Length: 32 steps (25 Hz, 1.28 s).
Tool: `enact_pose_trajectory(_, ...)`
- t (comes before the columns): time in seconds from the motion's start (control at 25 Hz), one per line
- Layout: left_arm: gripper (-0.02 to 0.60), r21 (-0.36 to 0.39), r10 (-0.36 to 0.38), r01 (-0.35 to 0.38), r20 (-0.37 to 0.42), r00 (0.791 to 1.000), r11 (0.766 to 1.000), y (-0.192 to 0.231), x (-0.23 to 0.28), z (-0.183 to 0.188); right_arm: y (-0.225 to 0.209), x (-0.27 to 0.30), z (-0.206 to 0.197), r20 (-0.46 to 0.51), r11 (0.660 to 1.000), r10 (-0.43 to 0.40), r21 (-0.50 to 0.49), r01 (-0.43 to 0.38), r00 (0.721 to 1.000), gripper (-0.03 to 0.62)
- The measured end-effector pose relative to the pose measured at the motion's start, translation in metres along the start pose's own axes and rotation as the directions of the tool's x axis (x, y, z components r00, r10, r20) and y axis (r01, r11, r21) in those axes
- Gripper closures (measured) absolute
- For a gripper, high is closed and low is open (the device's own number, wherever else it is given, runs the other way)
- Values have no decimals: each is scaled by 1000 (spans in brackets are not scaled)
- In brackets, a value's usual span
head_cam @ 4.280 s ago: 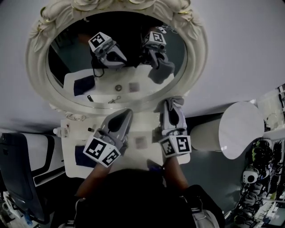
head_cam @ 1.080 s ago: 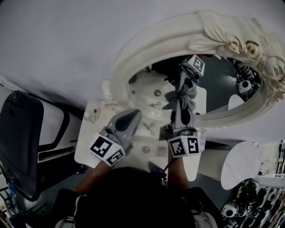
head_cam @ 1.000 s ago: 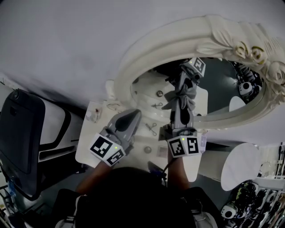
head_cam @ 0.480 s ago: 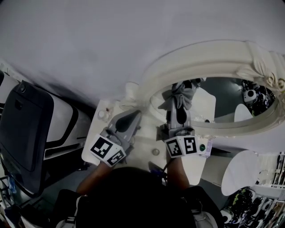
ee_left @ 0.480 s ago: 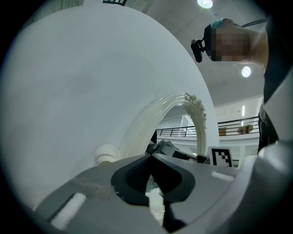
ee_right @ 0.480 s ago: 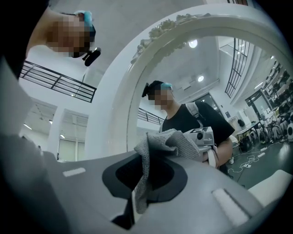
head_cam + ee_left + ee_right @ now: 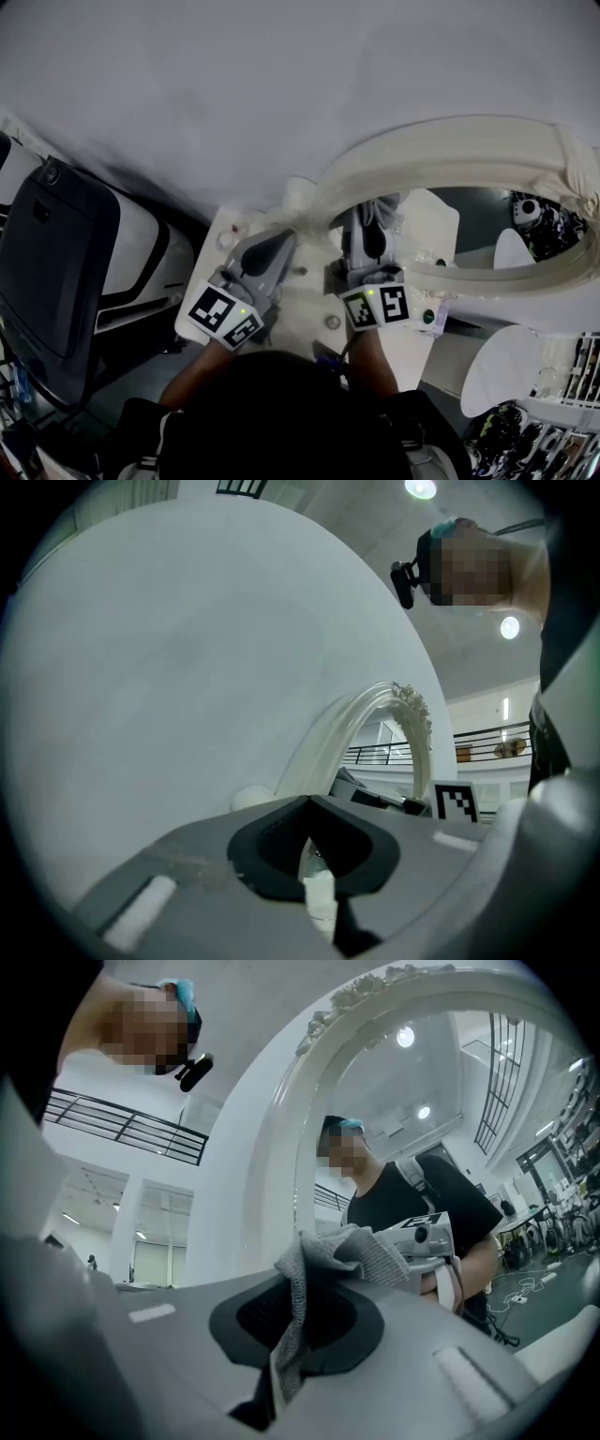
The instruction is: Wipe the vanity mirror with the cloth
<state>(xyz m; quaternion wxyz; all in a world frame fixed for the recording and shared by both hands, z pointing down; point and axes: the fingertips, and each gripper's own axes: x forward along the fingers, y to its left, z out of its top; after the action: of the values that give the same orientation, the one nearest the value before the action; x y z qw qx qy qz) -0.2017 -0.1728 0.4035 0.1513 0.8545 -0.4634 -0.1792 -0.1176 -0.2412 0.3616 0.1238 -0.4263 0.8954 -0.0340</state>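
Right tool [image 7: 367,234]: pinches cloth [image 7: 342,1251], bunched ahead to meet mirror [image 7: 487,211] glass.
Left tool [image 7: 265,253]: pressed together, empty, idle beside mirror.

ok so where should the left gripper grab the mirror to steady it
Probably the mirror frame at its lower-left curve, closest to the left gripper, approached from outside with jaws across the rim. The rim is a thick rounded band there, leaving the glass free for the cloth in the right gripper.

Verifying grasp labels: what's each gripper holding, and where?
Right gripper: grey cloth, pinched along a fold, the rest bunched beyond the jaw tips. Left gripper: nothing, jaws together.
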Motion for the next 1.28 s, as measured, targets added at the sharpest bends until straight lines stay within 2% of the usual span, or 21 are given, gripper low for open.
enact_pose_trajectory(0.36,580,-5,16,-16,8,1000,1000,4,-6,-1,2,1,-3,-17,1000,9,-2,-10,1000,577)
enact_pose_trajectory(0.64,580,16,7,-7,11,1000,1000,-21,-4,2,-2,-25,13,10,1000,5,21,-5,1000,577)
enact_pose_trajectory(0.92,580,42,-50,50,5,999,998,-73,19,-5,-44,-83,54,76,997,-70,16,69,995,577)
enact_pose_trajectory(1.28,580,63,-180,182,-27,983,981,-154,56,-24,-111,-178,107,159,974,-221,-12,226,962,577)
